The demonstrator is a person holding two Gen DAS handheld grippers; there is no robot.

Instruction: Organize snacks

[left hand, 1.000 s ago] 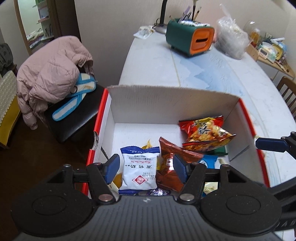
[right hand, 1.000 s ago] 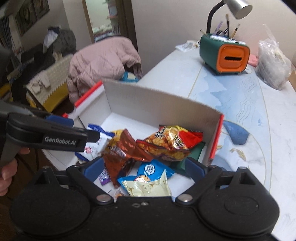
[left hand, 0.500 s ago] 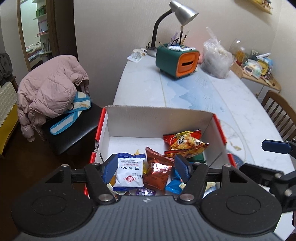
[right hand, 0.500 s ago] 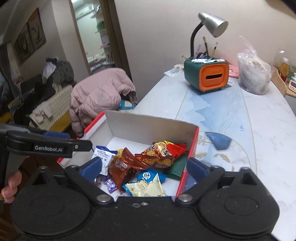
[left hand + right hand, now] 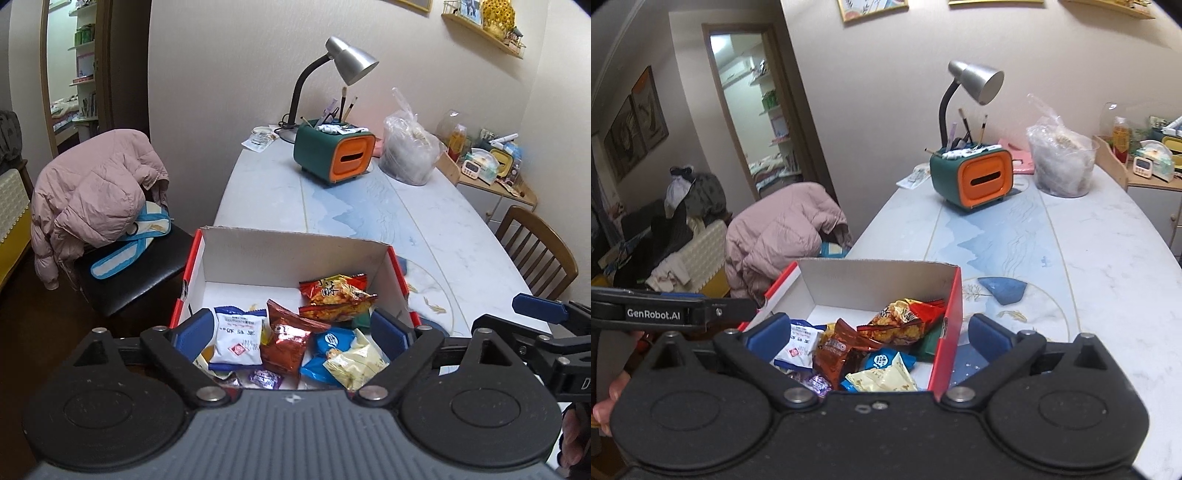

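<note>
Your left claw (image 5: 291, 334) is opening, and nothing is pinched between its blue pads. Your right claw (image 5: 879, 332) is spread wide and holds nothing. Both hang above the box (image 5: 295, 254), which sits on the near edge of the pale surface (image 5: 424, 229). The snacks lie inside it: a white and blue packet (image 5: 238, 339) at 9 o'clock, a shiny red bag (image 5: 286, 338) in the middle, an orange and red bag (image 5: 334, 297) at 1 o'clock, and a blue and cream packet (image 5: 343, 354) at 4 o'clock.
</note>
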